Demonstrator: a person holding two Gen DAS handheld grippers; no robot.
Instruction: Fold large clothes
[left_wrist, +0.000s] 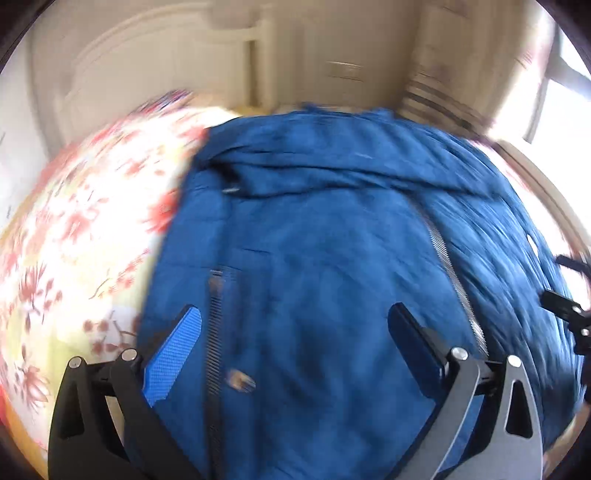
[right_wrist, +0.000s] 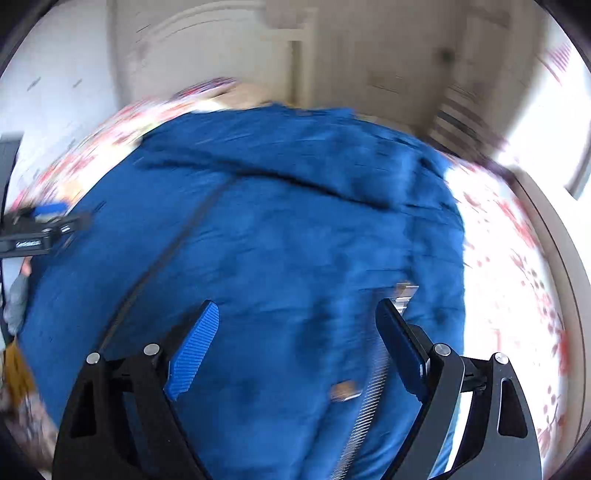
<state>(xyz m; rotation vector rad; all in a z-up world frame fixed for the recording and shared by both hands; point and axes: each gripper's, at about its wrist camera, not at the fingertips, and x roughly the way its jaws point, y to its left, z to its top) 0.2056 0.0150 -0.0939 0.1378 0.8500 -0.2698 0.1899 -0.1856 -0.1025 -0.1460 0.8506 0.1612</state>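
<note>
A large blue jacket (left_wrist: 325, 236) lies spread on a floral bedspread (left_wrist: 74, 229), with a silver zip (left_wrist: 454, 280) running down its front. Over the jacket hangs my left gripper (left_wrist: 295, 314), open, nothing between its blue-padded fingers (left_wrist: 177, 354). The right wrist view shows the same jacket (right_wrist: 277, 240) with a dark zip line (right_wrist: 162, 266) crossing it. My right gripper (right_wrist: 297, 310) hovers above the cloth, jaws wide apart and empty. The other gripper (right_wrist: 37, 229) shows at that view's left edge. Both views are blurred.
The floral bedspread (right_wrist: 517, 277) extends past the jacket on the right. A cream headboard and wall (left_wrist: 147, 66) stand behind the bed. A striped pillow (left_wrist: 436, 96) lies at the far right. Bright window light (left_wrist: 561, 96) comes from the right.
</note>
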